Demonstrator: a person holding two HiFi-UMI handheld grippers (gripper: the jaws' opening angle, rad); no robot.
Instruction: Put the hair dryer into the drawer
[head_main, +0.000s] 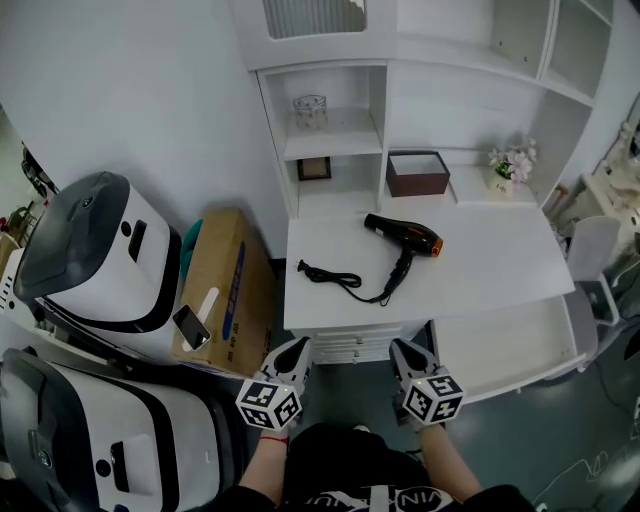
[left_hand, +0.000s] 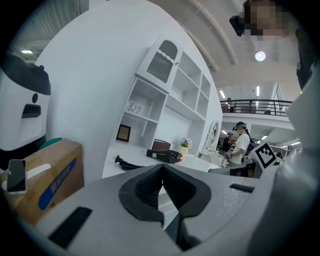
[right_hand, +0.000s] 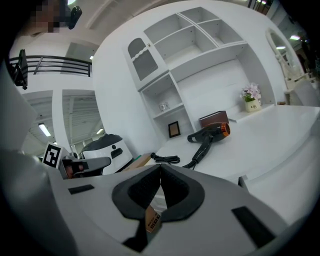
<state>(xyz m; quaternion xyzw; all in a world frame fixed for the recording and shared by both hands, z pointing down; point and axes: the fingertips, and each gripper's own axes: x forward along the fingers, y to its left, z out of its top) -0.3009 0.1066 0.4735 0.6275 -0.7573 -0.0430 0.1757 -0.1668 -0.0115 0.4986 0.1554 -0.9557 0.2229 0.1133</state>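
Hair dryer (head_main: 403, 236) on desk (head_main: 500, 270); brown box (head_main: 417, 173) behind.

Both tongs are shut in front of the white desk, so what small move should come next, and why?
Probably ease the right tongs forward to the white drawer front under the desktop and open them to pull it. The drawer looks closed, the black hair dryer with the orange ring lies on top, and the left tongs are shut too.

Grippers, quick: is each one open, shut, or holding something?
Left gripper: shut, holding nothing.
Right gripper: shut, holding nothing.
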